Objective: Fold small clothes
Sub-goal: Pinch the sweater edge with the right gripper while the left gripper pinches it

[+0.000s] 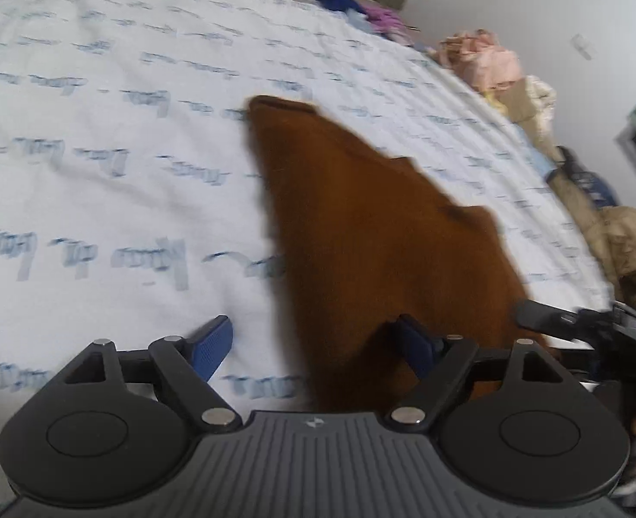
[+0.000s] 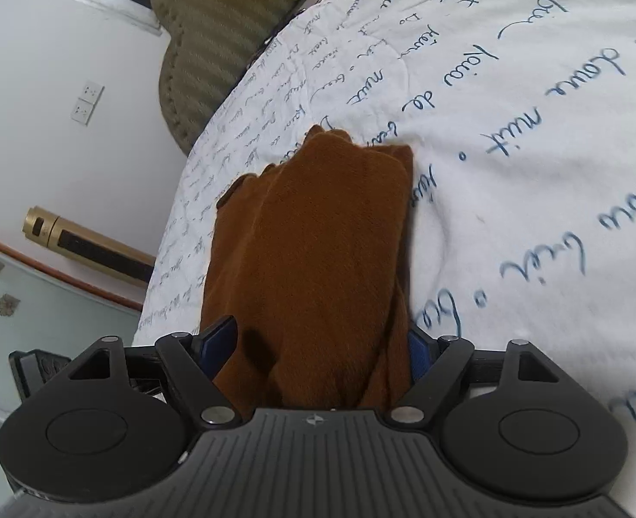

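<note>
A small brown garment (image 1: 374,237) lies folded on a white bedsheet (image 1: 102,129) printed with blue writing. My left gripper (image 1: 313,345) is open just above the sheet; its right finger sits over the garment's near edge, its left finger over bare sheet. In the right wrist view the same brown garment (image 2: 313,250) lies lengthwise between the wide-apart jaws of my right gripper (image 2: 318,345), its near end running under the gripper body. The right gripper also shows at the right edge of the left wrist view (image 1: 577,323).
A pile of coloured clothes (image 1: 482,56) lies along the far right side of the bed. An olive striped pillow (image 2: 214,43) sits at the bed's head. A gold cylinder (image 2: 84,246) lies on a ledge left of the bed by the white wall (image 2: 58,129).
</note>
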The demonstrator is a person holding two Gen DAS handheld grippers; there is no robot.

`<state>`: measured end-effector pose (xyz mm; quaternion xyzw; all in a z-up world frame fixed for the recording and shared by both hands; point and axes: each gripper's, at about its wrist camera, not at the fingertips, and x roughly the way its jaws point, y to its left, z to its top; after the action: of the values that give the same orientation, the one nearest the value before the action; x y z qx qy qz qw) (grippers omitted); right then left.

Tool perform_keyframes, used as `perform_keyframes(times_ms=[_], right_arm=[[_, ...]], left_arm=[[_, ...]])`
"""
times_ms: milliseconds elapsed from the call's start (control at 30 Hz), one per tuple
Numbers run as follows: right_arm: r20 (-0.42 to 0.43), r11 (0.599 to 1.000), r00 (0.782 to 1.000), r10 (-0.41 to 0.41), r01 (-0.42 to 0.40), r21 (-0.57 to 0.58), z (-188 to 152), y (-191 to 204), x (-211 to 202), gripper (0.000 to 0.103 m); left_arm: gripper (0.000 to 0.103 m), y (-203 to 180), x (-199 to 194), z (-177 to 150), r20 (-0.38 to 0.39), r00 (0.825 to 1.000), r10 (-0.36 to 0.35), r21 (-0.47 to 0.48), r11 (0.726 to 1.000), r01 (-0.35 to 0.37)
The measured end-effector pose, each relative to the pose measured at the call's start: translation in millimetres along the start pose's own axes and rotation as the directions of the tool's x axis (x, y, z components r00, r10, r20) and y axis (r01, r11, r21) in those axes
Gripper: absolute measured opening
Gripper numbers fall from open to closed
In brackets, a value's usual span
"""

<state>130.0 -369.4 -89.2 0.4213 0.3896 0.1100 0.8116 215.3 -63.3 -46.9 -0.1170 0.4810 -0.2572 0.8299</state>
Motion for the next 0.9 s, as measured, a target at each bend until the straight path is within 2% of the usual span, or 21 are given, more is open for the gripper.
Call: perform_keyframes(times_ms=[67,167,267,300,333,367,400,433,600,700,833,900], right_arm=[[0.007,1.0,1.0,0.017,-0.017,0.003,4.9,2.0,4.4,0.078],[-0.024,0.999,0.999,0.039,-0.039,0.004,8.4,1.2,15.0,0.081],[-0.041,0.999,0.999,0.013,-0.014,-0.031,8.8,4.7,12.6,0.077],[-0.047,0.999,0.999,-0.001,-0.001,-0.049,8.4,6.0,11.9,0.068],[-0.045,0.998,0.999,-0.023,0.021,-0.056,8.1,6.2,12.3,0.053],[-0.047,0.999,0.999,-0.021,0.019,-0.042,8.2,3.7,12.2,0.047],[-0.048,1.0,0.999,0.008,-0.008,-0.011,7.9,-0.7,12.0,0.04],[-0.043,1.0,0.999,0.023,-0.023,0.0,6.3,-3.6,10.8,0.038],[0.001,0.999,1.0,0.008,-0.008,-0.051,-1.2,8.2,6.5,0.035],[0.016,0.997,1.0,0.017,-0.015,-0.073,-3.6,18.1,1.9,0.035],[0.022,0.994,0.996,0.09,-0.088,-0.07,-6.9,32.3,-3.2,0.034],[0.023,0.989,0.992,0.121,-0.118,-0.091,-10.9,45.3,-4.6,0.034]], left_arm=[[0.083,-7.9,6.2,2.4,-0.039,0.997,-0.069,0.003,0.998,0.07],[0.083,-17.1,20.6,4.4,-0.06,0.997,-0.049,0.006,0.999,0.049],[0.081,-14.7,25.1,5.1,-0.052,0.997,-0.063,-0.024,0.998,0.062],[0.072,-13.2,24.3,5.3,-0.05,0.996,-0.069,-0.03,0.997,0.067],[0.06,-12.4,24.2,5.6,-0.048,0.997,-0.062,-0.034,0.998,0.061],[0.045,-10.1,24.2,5.9,-0.05,0.997,-0.062,-0.048,0.997,0.06],[0.039,-6.0,24.6,6.6,-0.054,0.995,-0.084,-0.076,0.994,0.079],[0.035,-3.2,25.1,7.8,-0.057,0.994,-0.095,-0.09,0.992,0.09],[0.024,0.9,19.7,7.9,-0.044,0.993,-0.108,-0.118,0.988,0.102],[0.022,3.9,15.8,6.8,-0.035,0.992,-0.12,-0.139,0.984,0.115],[0.022,5.2,-0.2,8.3,-0.006,0.991,-0.136,-0.152,0.979,0.134],[0.022,0.9,-17.9,8.7,0.02,0.992,-0.122,-0.118,0.985,0.124]])
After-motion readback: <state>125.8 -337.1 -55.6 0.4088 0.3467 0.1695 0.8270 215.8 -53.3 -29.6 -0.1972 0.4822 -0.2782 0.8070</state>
